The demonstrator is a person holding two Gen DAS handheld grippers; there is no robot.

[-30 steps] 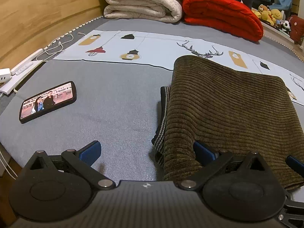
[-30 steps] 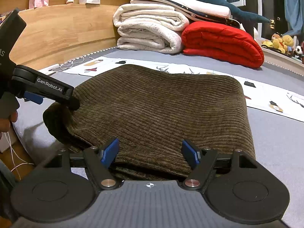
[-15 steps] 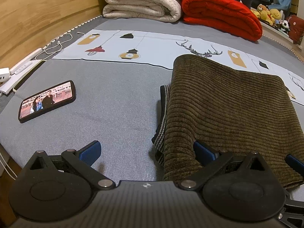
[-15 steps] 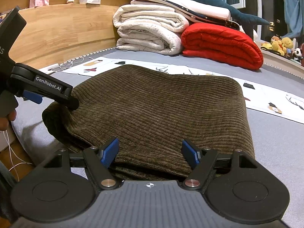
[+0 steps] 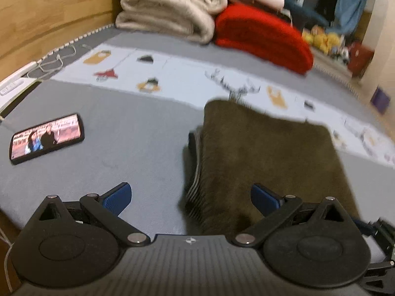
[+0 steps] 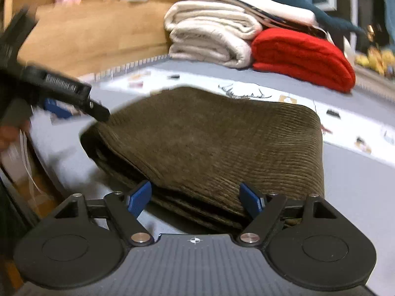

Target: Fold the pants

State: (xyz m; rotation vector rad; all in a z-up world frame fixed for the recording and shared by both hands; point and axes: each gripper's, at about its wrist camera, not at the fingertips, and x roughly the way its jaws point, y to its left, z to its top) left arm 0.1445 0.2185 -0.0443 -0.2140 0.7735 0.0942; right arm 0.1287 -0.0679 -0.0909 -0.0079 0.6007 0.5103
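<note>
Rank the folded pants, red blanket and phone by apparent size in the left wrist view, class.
1. Folded pants, largest, though nearest the camera.
2. Red blanket, smaller in the picture but much farther off, so its true rank is unsure.
3. Phone, clearly smallest.

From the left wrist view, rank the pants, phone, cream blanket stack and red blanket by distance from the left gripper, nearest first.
1. Folded brown pants: directly at the left gripper, right of centre.
2. Phone: lying on the bed, off to the left.
3. Cream blanket stack and red blanket: side by side at the far end, too close to call.
</note>
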